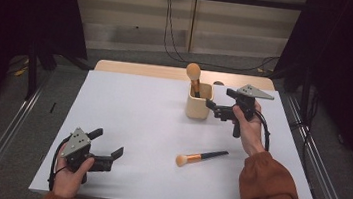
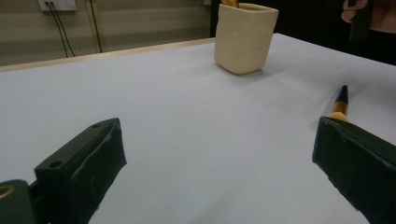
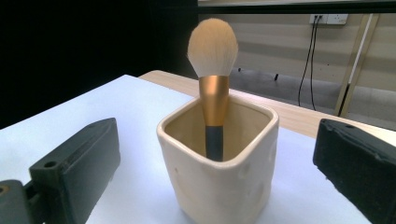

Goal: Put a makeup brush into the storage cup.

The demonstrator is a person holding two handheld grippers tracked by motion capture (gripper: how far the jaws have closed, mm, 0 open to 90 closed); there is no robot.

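**High view: one brush in the cup, one left on the table**

One makeup brush [image 1: 193, 76] stands head-up in the cream cup [image 1: 198, 102], so that half looks done. The right gripper [image 1: 217, 108] sits just beside the cup, level with its rim, its jaws spread wide and holding nothing; in the right gripper view the cup [image 3: 219, 172] stands straight ahead between them, untouched. The second brush [image 1: 200, 157] lies flat nearer the person than that gripper, off toward the left one, and probably goes in next. The left gripper [image 1: 106, 148] rests low near the table's near edge, jaws spread and empty; its own view shows the brush handle [image 2: 341, 100] just past its right-hand jaw. The table [image 1: 131, 124] is plain white with a wooden strip at the far edge. Beyond it are grey floor, dark curtains, and cables hanging from wall sockets.
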